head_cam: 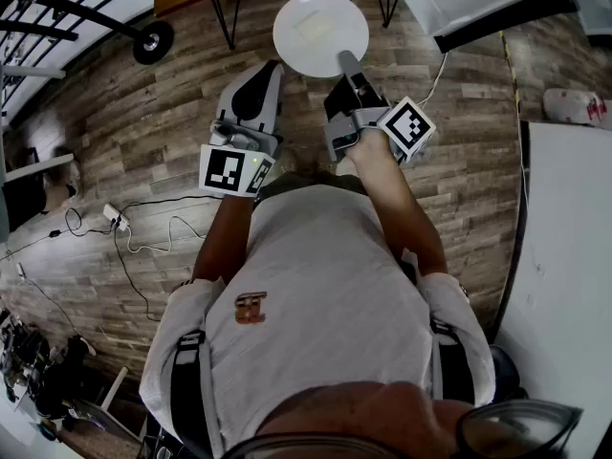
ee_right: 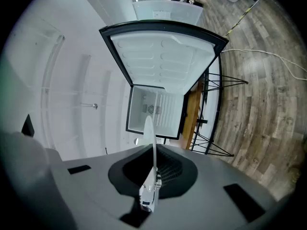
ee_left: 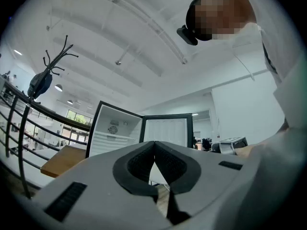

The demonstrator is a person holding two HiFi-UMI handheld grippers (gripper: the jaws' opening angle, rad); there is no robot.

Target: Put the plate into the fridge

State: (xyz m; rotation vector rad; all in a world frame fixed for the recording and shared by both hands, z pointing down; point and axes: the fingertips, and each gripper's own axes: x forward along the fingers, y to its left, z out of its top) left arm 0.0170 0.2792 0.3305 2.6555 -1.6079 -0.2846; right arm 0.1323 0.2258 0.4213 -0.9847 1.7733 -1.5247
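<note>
Out in front of me, my right claw [head_cam: 348,65] is pinching the plate [head_cam: 319,29] by its rim, held flat above the floor [head_cam: 143,161]. Left claw [head_cam: 256,92] is pressed together, empty. Looks like the carry step; next I'd steer it into the open fridge [ee_right: 156,110].

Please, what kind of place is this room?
Probably an office or a lab space, not a home kitchen. A small open fridge is next to a wooden table with thin metal legs. Loose cables lie on the wood-look floor, and a railing runs along one side.
</note>
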